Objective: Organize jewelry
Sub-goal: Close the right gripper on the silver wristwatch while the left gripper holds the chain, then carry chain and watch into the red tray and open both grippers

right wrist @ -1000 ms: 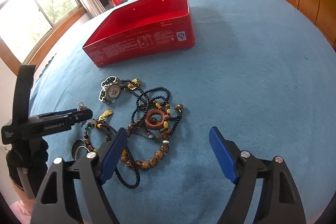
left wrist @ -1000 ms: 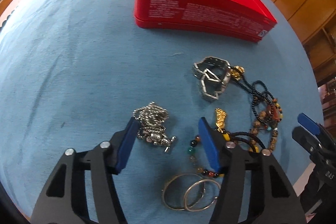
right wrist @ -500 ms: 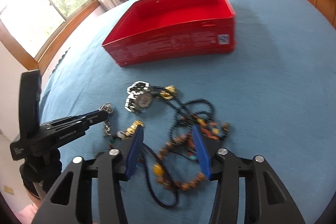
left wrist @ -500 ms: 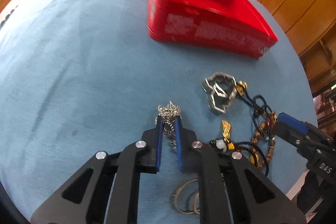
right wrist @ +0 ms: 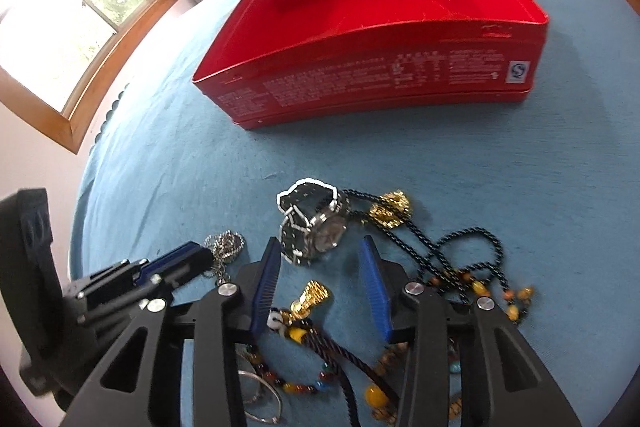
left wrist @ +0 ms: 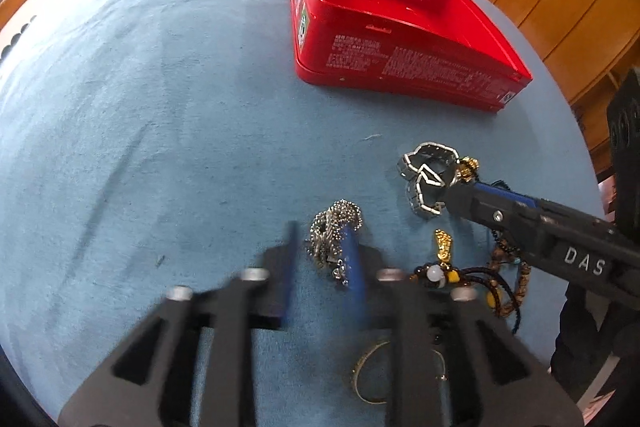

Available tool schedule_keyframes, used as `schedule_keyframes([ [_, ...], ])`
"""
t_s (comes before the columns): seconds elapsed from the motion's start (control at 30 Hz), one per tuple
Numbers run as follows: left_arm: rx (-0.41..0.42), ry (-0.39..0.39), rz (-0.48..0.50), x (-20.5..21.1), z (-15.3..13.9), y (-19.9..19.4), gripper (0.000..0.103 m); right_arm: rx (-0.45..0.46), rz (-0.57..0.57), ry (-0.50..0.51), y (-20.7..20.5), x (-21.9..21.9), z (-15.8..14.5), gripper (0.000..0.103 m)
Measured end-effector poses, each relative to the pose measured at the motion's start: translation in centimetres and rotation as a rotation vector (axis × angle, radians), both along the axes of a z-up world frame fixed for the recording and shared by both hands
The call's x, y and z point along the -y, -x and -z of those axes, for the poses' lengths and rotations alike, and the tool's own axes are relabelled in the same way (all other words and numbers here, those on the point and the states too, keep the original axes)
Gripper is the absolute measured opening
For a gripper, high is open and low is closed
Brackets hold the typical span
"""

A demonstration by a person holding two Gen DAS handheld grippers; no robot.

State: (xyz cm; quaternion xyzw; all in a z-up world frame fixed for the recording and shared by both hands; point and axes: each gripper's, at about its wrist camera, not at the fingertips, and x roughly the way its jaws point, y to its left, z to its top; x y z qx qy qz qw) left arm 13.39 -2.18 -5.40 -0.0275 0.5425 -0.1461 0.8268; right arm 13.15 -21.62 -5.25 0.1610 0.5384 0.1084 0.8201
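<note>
On the blue cloth (left wrist: 160, 107): all the jewelry lies loose in front of the red tin (right wrist: 360, 83).
Progress: nothing is in the tin as far as either view shows; every piece is left to move, so I judge the task barely begun.
Chain: the silver chain (left wrist: 334, 227) lies on the cloth near the left gripper's tips.
Left gripper (left wrist: 320, 267): jaws opening, blurred; the chain sits between them and leans on the right-hand pad, not clamped.
Watch: the watch (right wrist: 314, 227) lies between the chain and the beads (right wrist: 472, 267), just ahead of the right gripper.
Right gripper (right wrist: 320, 275): jaws closing, part-way apart, the watch at their tips and not yet pressed.
Change, left: half a second ago its jaws were pinched on the chain; now they stand apart.
Change, right: a second ago it stood wide over the beads; it has since slid over to the watch and narrowed.
</note>
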Motion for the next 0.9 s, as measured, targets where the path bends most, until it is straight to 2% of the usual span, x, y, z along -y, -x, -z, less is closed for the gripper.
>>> schedule_keyframes([
  [0.17, 0.017, -0.055, 0.03, 1.3, 0.9, 0.2, 0.05, -0.009, 0.015, 0.017, -0.6, -0.2, 0.3, 0.041],
  [0.27, 0.04, -0.102, 0.034, 2.2, 1.1, 0.4, 0.049, -0.02, 0.017, 0.02, -1.0, -0.2, 0.5, 0.041],
  [0.33, 0.063, -0.139, 0.042, 2.5, 1.0, 0.5, 0.043, -0.022, 0.014, 0.026, -1.4, -0.5, 0.6, 0.039],
  [0.4, 0.073, -0.147, 0.045, 2.9, 1.0, 0.5, 0.024, -0.015, 0.01, 0.025, -1.7, -0.8, 0.6, 0.034],
  [0.43, 0.073, -0.144, 0.047, 2.9, 1.0, 0.4, 0.018, -0.012, 0.005, 0.013, -1.8, -0.8, 0.6, 0.031],
  [0.57, 0.071, -0.123, 0.034, 2.6, 0.9, 0.4, 0.013, 0.0, -0.02, -0.003, -1.7, -1.3, 0.5, 0.023],
  [0.73, 0.059, -0.068, 0.028, 1.4, 0.3, 0.6, 0.013, 0.029, -0.018, -0.025, -0.6, 0.2, -0.5, 0.022],
  [0.9, 0.119, -0.012, 0.014, 0.2, -2.2, 1.1, 0.013, 0.07, -0.023, -0.046, 0.6, 1.3, -2.5, 0.022],
])
